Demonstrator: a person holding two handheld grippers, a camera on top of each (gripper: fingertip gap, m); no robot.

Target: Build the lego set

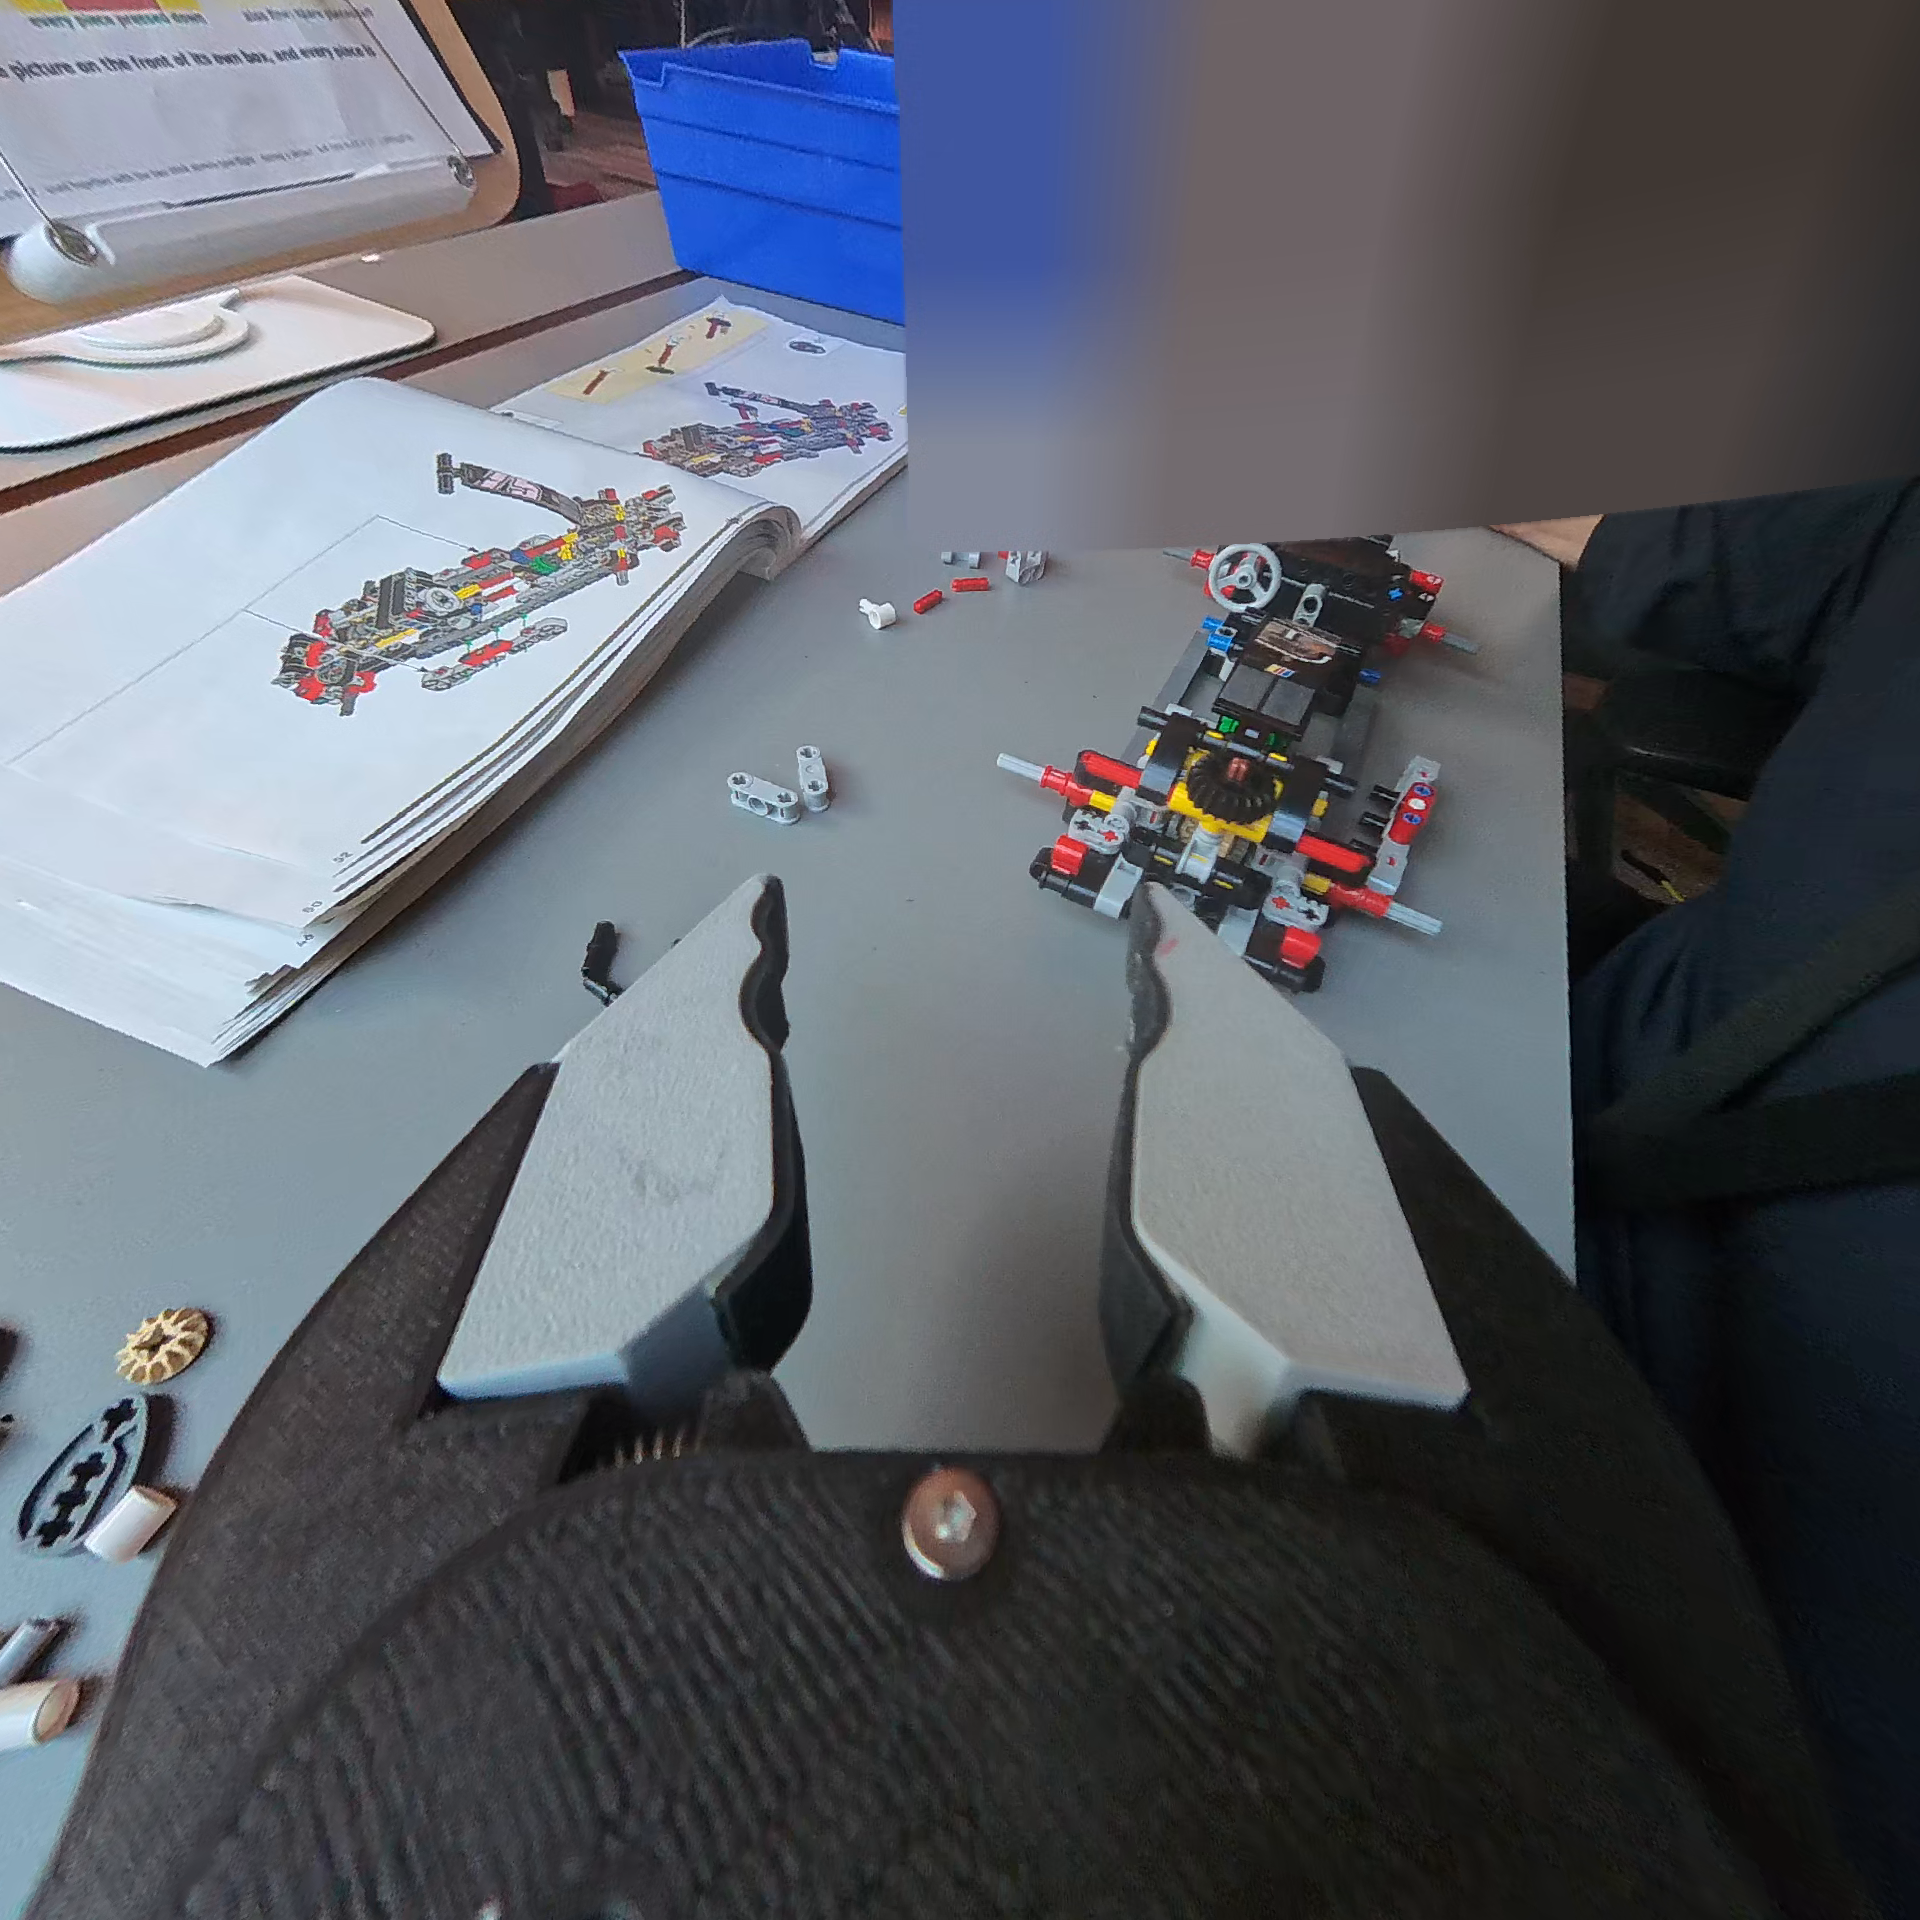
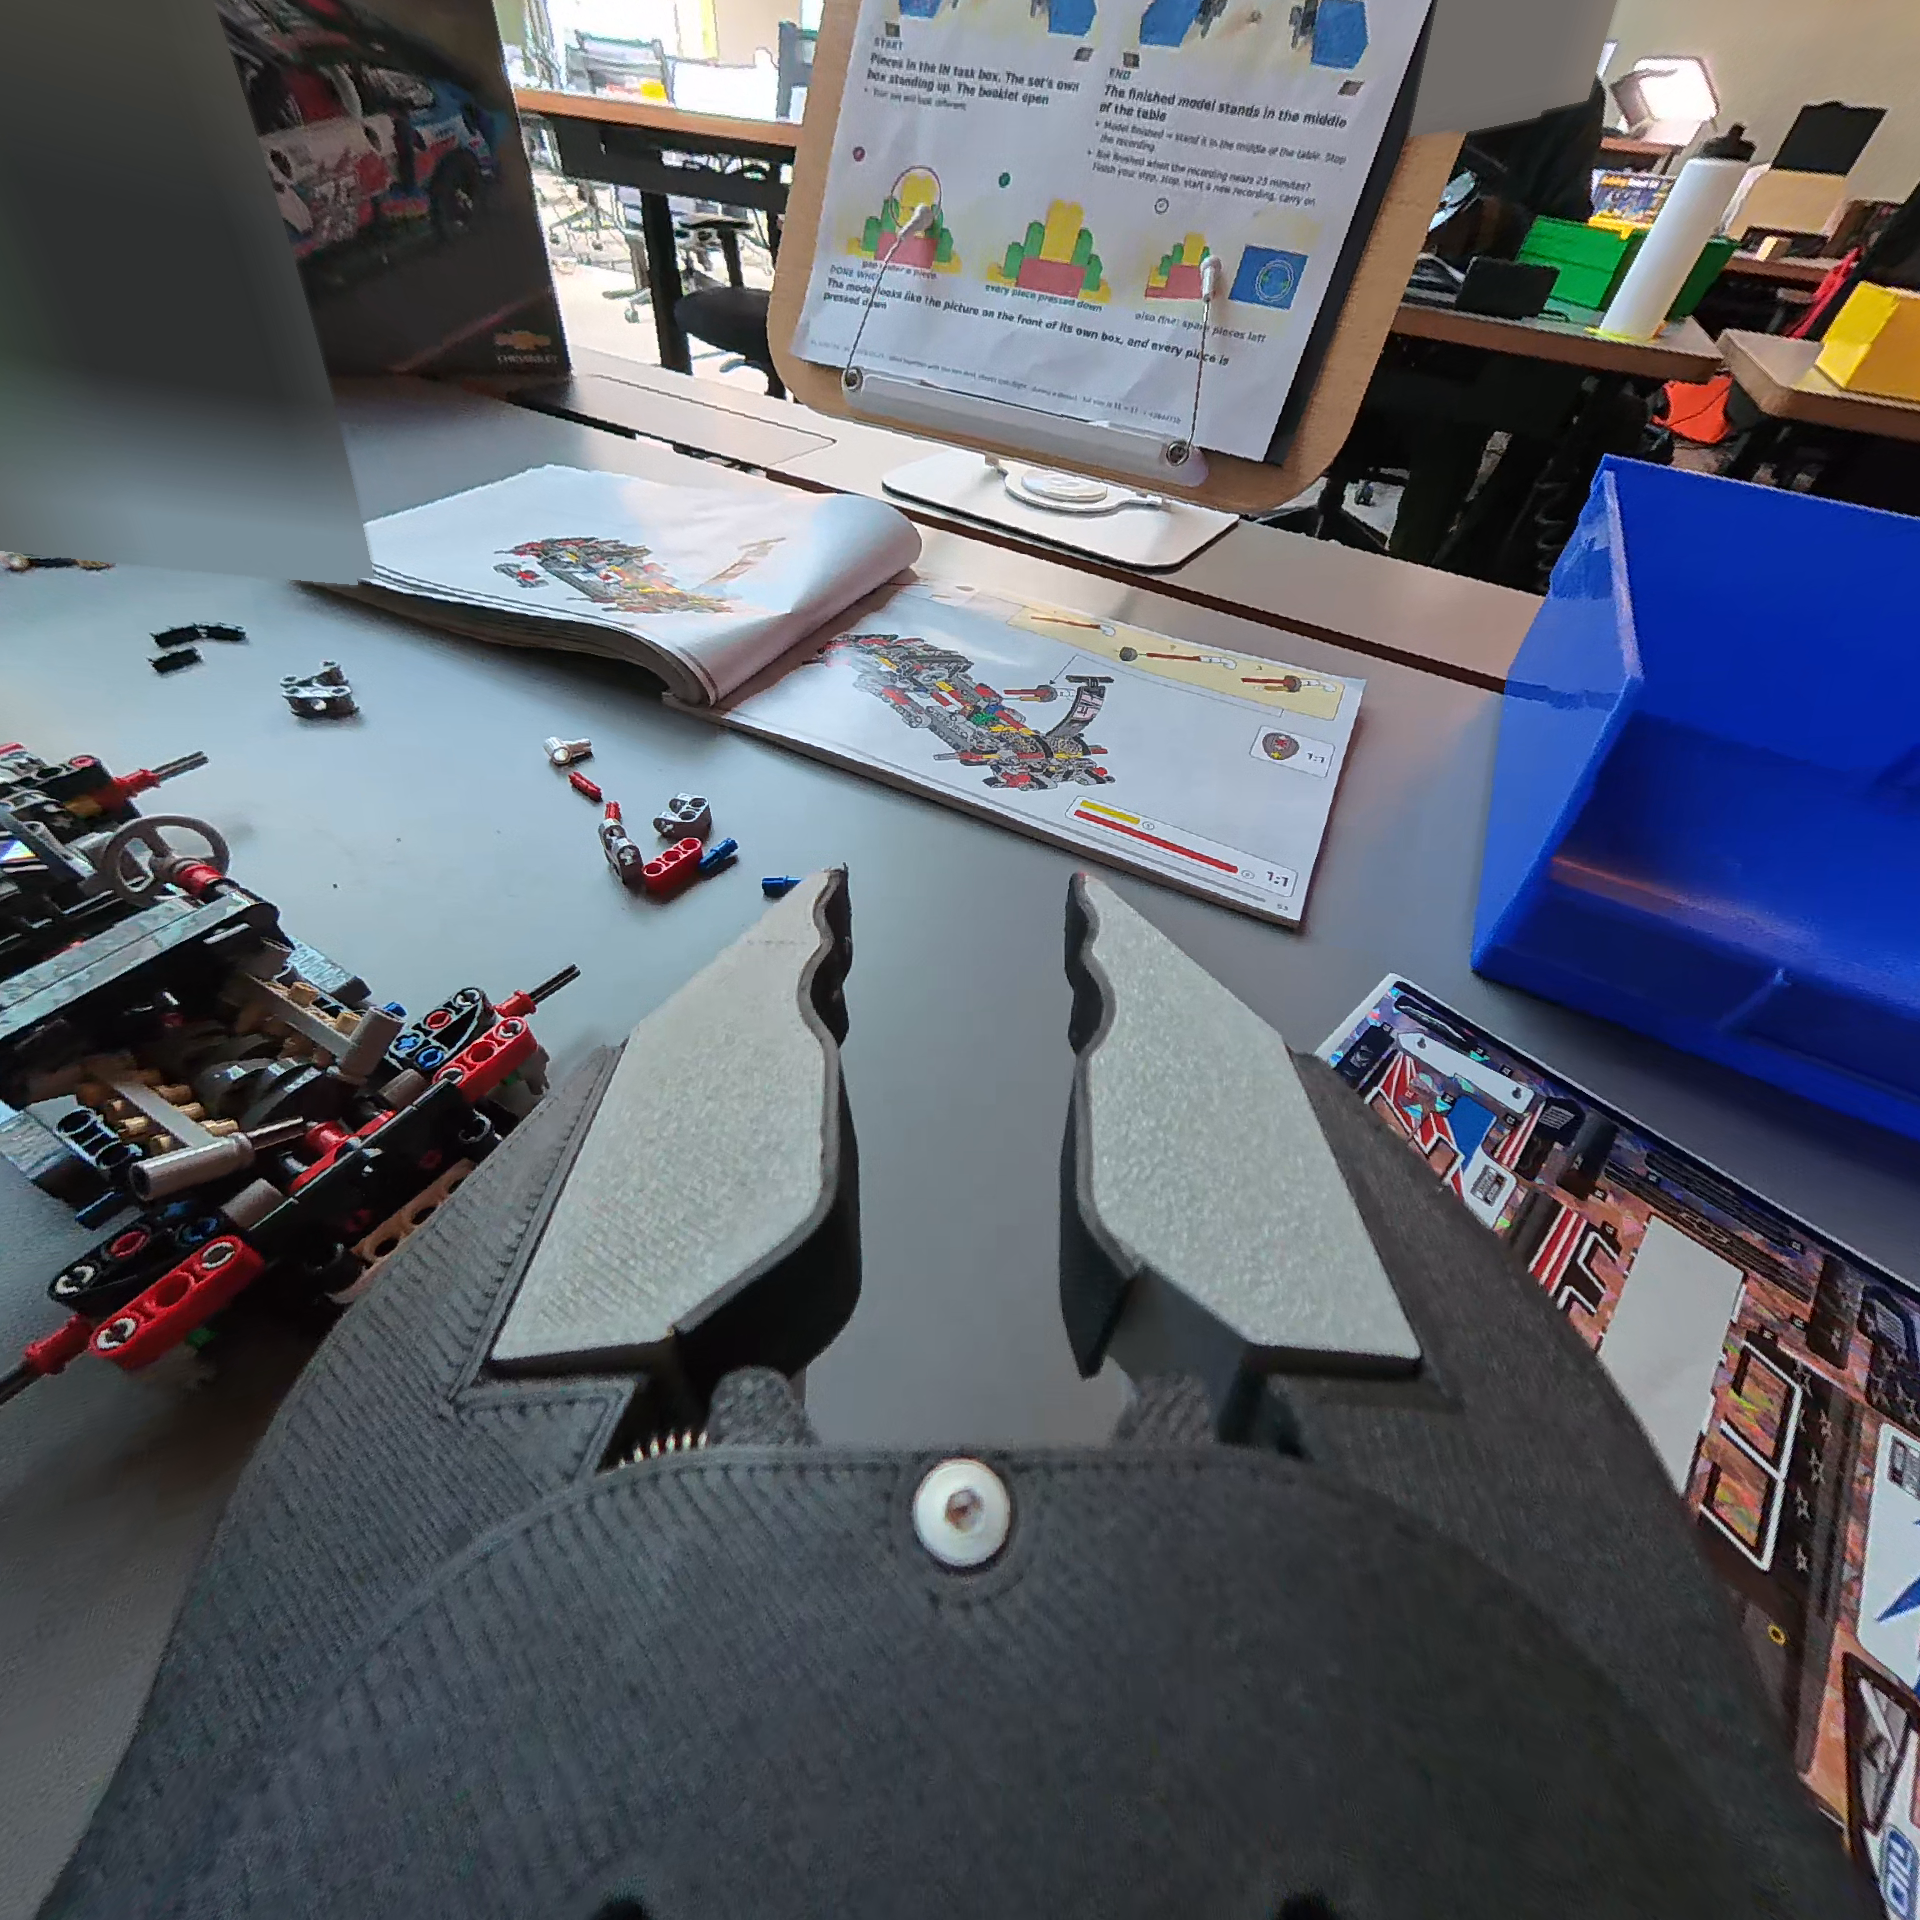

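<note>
My left gripper (image 1: 956,899) is open and empty above the grey table (image 1: 935,1091). A part-built brick car chassis (image 1: 1247,790), black, red and yellow, lies just beyond its right fingertip (image 1: 1153,914). Two small grey connectors (image 1: 779,790) lie ahead to the left, and a small black pin (image 1: 601,961) lies beside the left finger. My right gripper (image 2: 956,894) is open and empty over bare table. The same chassis (image 2: 208,1101) lies to its left. A blue pin (image 2: 779,885) lies next to its left fingertip, near a red beam (image 2: 670,868) and small grey parts.
An open instruction booklet (image 1: 343,665) (image 2: 1039,748) lies on the table. A blue bin (image 2: 1714,831) (image 1: 769,177) stands at the right, a sticker sheet (image 2: 1662,1299) near it. A paper stand (image 2: 1070,260) is behind. Loose gear and parts (image 1: 161,1345) lie at the left. A person's dark sleeve (image 1: 1766,935) is right. The small black pin (image 1: 601,961) sits 8 cm or so from the ends of my left fingers.
</note>
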